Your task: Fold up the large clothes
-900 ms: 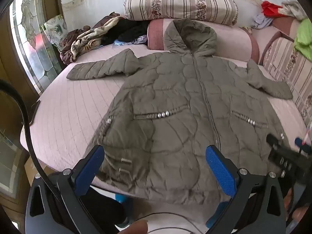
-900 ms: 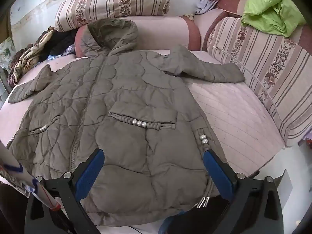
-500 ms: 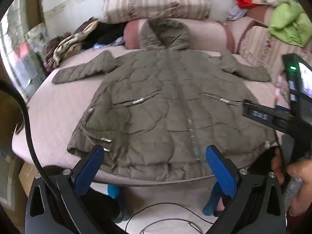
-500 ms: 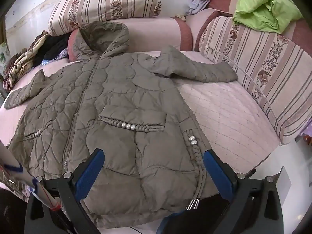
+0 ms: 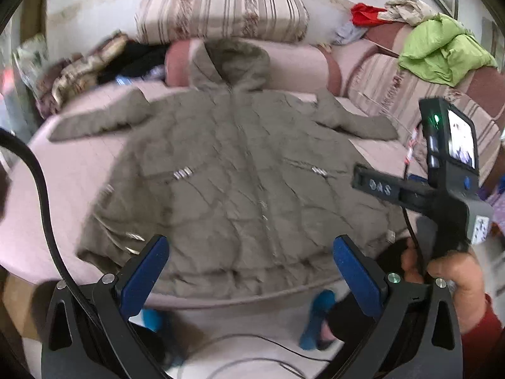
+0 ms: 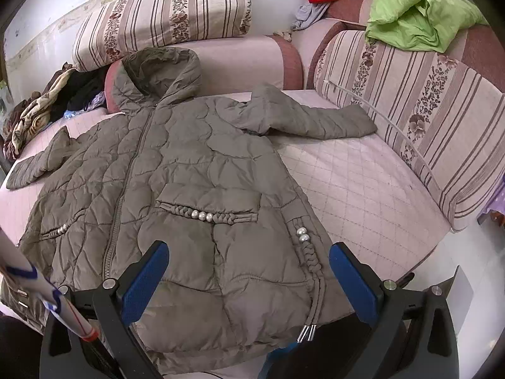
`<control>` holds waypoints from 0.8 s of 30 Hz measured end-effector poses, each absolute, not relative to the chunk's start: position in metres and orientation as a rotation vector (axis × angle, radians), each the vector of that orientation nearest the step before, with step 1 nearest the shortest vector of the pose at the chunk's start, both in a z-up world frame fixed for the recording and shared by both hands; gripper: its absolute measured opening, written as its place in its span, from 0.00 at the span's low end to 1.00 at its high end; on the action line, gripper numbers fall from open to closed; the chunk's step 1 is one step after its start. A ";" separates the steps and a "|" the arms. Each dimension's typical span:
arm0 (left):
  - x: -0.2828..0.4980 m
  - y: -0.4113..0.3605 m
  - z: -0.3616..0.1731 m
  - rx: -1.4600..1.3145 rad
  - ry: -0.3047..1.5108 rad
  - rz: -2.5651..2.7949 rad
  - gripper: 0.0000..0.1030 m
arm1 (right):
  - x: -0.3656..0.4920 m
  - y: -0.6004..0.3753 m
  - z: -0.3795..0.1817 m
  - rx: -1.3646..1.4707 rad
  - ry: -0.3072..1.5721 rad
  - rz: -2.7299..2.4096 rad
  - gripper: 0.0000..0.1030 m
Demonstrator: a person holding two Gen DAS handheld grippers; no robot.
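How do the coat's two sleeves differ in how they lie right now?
The right sleeve points toward the striped side cushion, its cuff close to that cushion; the left sleeve points toward the clothes pile. In the right wrist view the right sleeve bunches at the shoulder, while the left sleeve runs out toward the bed's edge. Both lie unfolded, spread from the coat.

Jacket [image 6: 176,195] is lying flat on the bed [image 6: 356,189], front up, sleeves spreading toward 9 and 3 o'clock. Hood [image 6: 161,72] is resting at 12 o'clock against a bolster [image 6: 246,63]; striped pillow [image 6: 161,22] is sitting on that bolster. Clothes pile [image 6: 41,110] is lying at 10 o'clock. Crumpled quilt [image 6: 416,9] is sitting at 2 o'clock on the side cushion [image 6: 426,101].
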State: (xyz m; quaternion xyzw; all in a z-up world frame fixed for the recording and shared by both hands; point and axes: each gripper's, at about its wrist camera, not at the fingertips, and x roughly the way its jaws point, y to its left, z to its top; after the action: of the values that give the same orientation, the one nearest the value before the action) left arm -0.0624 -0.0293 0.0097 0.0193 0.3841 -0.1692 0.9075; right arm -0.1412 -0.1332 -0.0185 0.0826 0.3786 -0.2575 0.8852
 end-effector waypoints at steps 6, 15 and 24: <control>-0.048 -0.013 0.031 0.081 0.665 -0.185 1.00 | -0.141 -0.127 -0.017 0.149 0.777 -0.536 1.00; -0.004 0.021 0.071 0.067 0.506 0.001 1.00 | -0.160 -0.102 0.012 0.053 0.546 -0.596 1.00; 0.013 0.024 0.030 0.017 0.687 0.049 1.00 | -0.147 -0.095 0.007 0.010 0.573 -0.563 1.00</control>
State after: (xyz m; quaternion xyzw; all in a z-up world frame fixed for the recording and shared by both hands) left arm 0.0128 0.0237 0.0302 0.0083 0.3366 0.0238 0.9413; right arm -0.1469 -0.0955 0.0067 0.0047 0.2789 -0.2741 0.9204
